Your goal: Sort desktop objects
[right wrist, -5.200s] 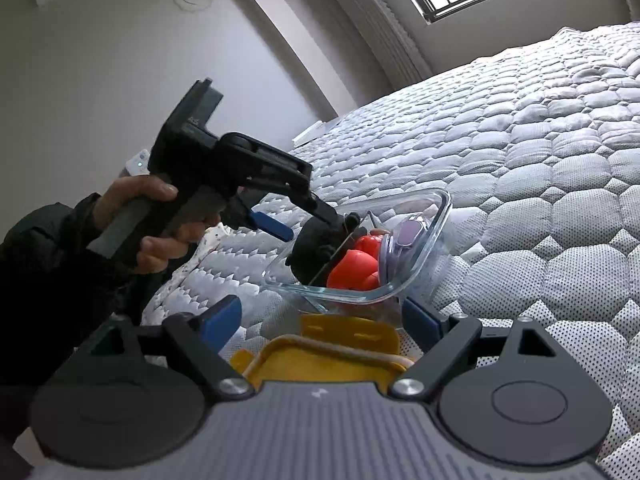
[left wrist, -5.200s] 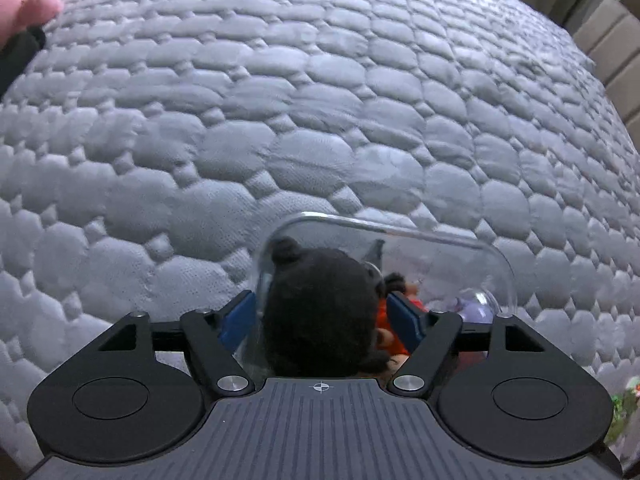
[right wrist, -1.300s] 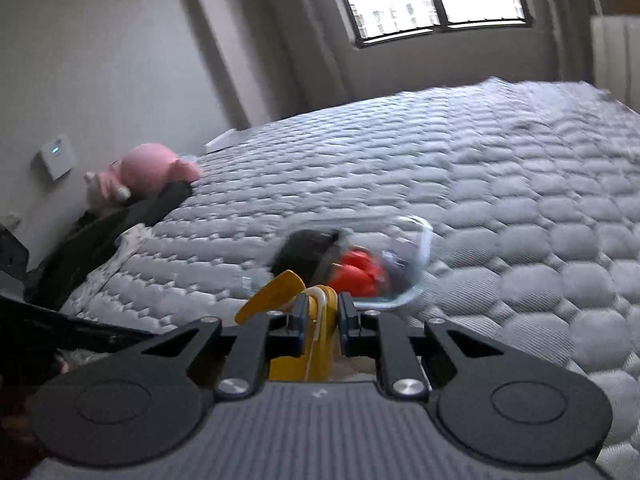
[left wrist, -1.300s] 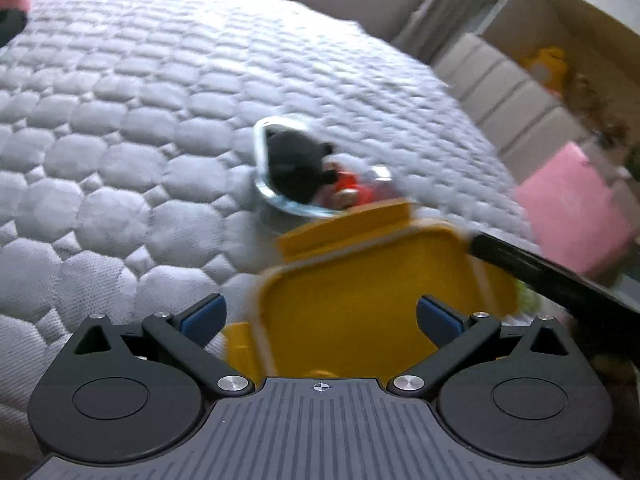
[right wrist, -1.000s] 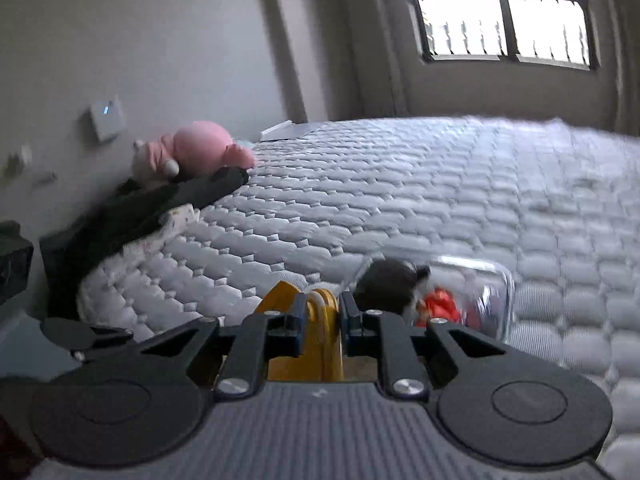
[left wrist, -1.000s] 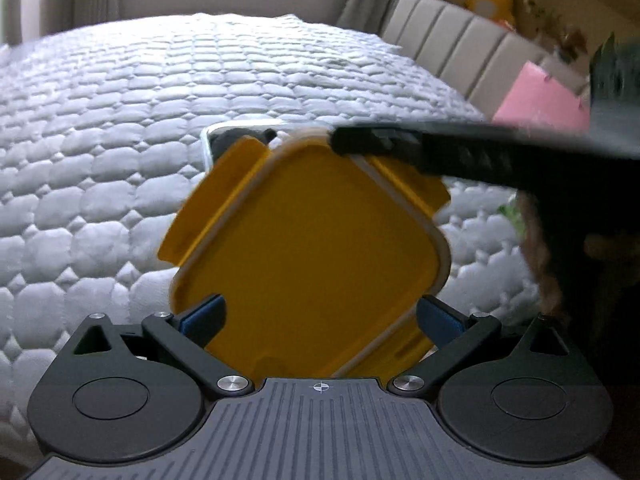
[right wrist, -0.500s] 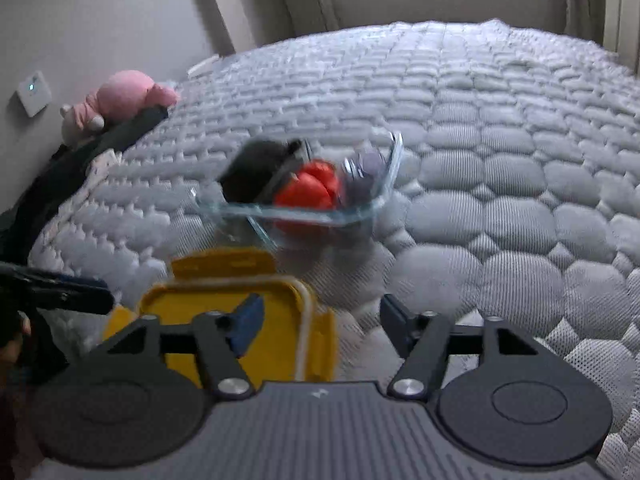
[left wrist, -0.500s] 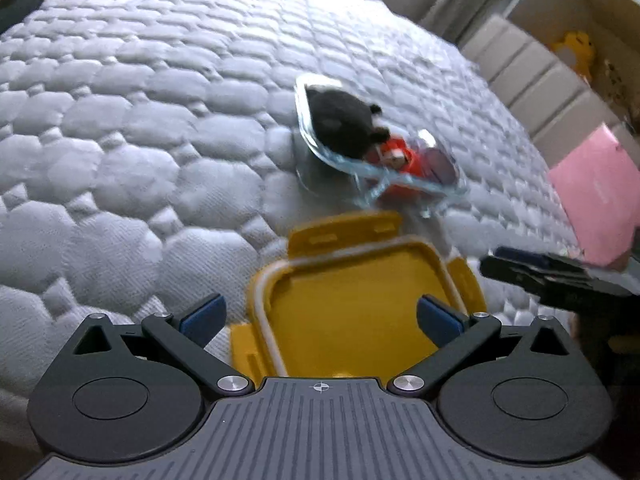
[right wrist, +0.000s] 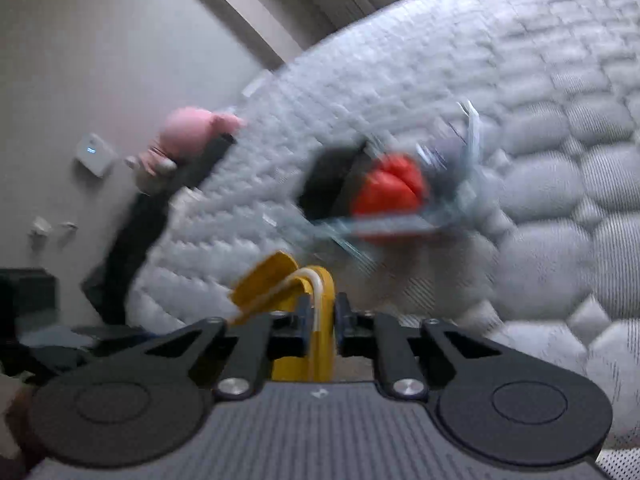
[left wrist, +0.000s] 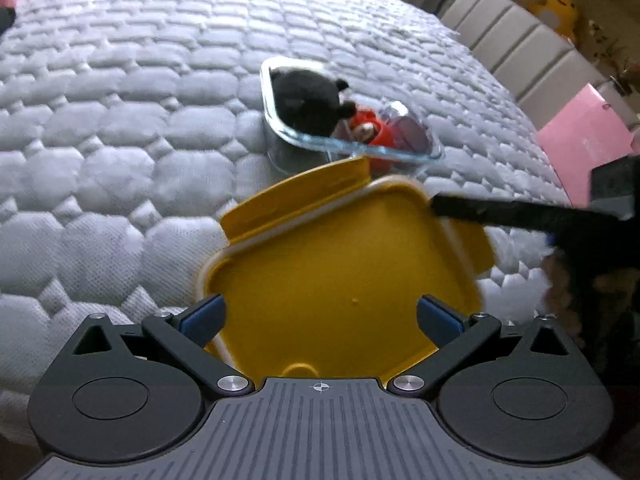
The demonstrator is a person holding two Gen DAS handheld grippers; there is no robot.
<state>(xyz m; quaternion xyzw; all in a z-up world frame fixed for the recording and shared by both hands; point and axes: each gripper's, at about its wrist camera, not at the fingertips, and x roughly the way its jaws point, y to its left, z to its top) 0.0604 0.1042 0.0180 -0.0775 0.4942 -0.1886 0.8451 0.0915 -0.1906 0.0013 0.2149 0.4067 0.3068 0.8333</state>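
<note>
A big grey quilted mattress [left wrist: 120, 128] carries everything. Toward its middle sits a clear glass box [left wrist: 344, 136], open on top, with a black plush toy [left wrist: 308, 98], a red toy [left wrist: 370, 130] and something purple inside. Just in front of the box, nearer the mattress edge, is its yellow lid [left wrist: 340, 276], tilted up with one corner raised. The right gripper [right wrist: 320, 312] has just been closing, and its jaws now pinch the lid's rim on edge. The left gripper [left wrist: 320, 316] has its jaws wide open, with the lid between them but not squeezed. The pinch is only on a thin rim, so the lid might twist or slip out. If it comes down crooked, it could bump the black plush toy sticking up and not sit flat.
</note>
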